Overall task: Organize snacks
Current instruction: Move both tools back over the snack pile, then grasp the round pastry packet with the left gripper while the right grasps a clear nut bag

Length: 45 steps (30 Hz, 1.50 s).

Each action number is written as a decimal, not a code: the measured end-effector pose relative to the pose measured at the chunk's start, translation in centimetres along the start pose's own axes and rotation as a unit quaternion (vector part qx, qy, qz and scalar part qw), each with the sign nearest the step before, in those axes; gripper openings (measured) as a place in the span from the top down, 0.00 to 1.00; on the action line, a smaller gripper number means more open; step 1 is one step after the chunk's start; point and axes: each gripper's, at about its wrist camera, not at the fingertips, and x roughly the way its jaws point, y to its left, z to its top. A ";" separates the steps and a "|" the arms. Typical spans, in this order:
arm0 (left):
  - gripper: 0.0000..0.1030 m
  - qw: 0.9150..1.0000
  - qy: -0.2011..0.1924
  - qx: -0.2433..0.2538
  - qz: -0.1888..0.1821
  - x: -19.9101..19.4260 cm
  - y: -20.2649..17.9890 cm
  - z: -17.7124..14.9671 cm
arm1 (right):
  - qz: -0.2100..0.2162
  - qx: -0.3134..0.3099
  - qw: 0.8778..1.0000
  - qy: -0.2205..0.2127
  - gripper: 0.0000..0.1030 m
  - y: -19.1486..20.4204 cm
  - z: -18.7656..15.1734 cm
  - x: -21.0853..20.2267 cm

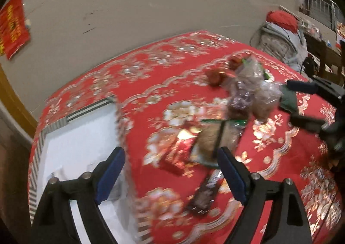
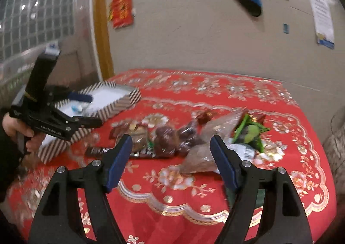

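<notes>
Looking from left wrist: left gripper (image 1: 171,170) jaws wide, empty, angled down between box (image 1: 82,134) and snacks (image 1: 243,95).
Box: open at the tabletop (image 1: 151,84) edge, likely so snacks drop in.
Right gripper (image 1: 301,106): jaws apart beside the pile.
From right wrist: right gripper (image 2: 171,157) wide, nothing held, tilted down toward the snacks (image 2: 172,138).
Hand (image 2: 20,130): holds left gripper (image 2: 89,110) over box (image 2: 112,99).
</notes>
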 end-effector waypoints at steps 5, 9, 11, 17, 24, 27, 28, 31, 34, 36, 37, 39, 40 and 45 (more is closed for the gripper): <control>0.14 0.999 0.020 0.012 -0.043 1.7 -3.0 1.7 | -0.029 0.055 0.998 0.015 0.27 -2.4 -0.6 0.4; 0.15 0.997 0.035 0.023 -0.063 3.4 -4.9 2.1 | -0.054 0.120 0.991 -0.001 0.27 -5.2 -0.9 -0.3; 0.26 0.997 0.040 0.018 -0.070 4.1 -5.0 2.0 | -0.068 0.149 0.986 0.003 0.27 -6.2 -1.2 -0.3; 0.50 0.996 0.055 -0.002 -0.077 5.2 -4.3 1.5 | -0.060 0.195 0.979 0.012 0.27 -7.5 -1.3 0.1; 0.53 0.995 0.035 -0.034 -0.083 4.3 -3.3 1.6 | -0.058 0.152 0.986 0.023 0.27 -6.0 -0.7 0.9; 0.53 0.995 0.014 -0.051 -0.082 3.1 -2.3 1.8 | -0.031 0.145 0.988 0.046 0.27 -5.7 -0.8 1.6; 0.53 0.995 0.006 -0.057 -0.080 2.5 -1.8 1.9 | -0.032 0.142 0.988 0.049 0.27 -5.6 -0.8 1.6; 0.53 0.994 -0.011 -0.077 -0.081 1.5 -0.6 1.9 | -0.022 0.142 0.988 0.055 0.27 -5.6 -0.9 2.0; 0.53 0.993 -0.012 -0.092 -0.078 1.5 0.1 1.8 | -0.010 0.153 0.986 0.061 0.27 -5.9 -0.9 2.6; 0.53 0.992 -0.011 -0.099 -0.079 1.6 0.3 1.7 | -0.007 0.157 0.985 0.072 0.27 -6.2 -0.7 3.5; 0.53 0.992 -0.010 -0.101 -0.080 1.6 0.4 1.7 | -0.008 0.157 0.984 0.079 0.27 -6.2 -0.5 4.1; 0.53 0.991 -0.010 -0.106 -0.080 1.6 0.6 1.6 | -0.003 0.148 0.985 0.089 0.27 -5.8 -0.3 5.0; 0.53 0.991 -0.011 -0.108 -0.079 1.5 0.7 1.5 | -0.009 0.141 0.986 0.093 0.27 -5.5 -0.3 5.2; 0.53 0.990 -0.015 -0.113 -0.077 1.1 1.0 1.5 | -0.040 0.135 0.984 0.112 0.52 -5.5 -0.4 5.8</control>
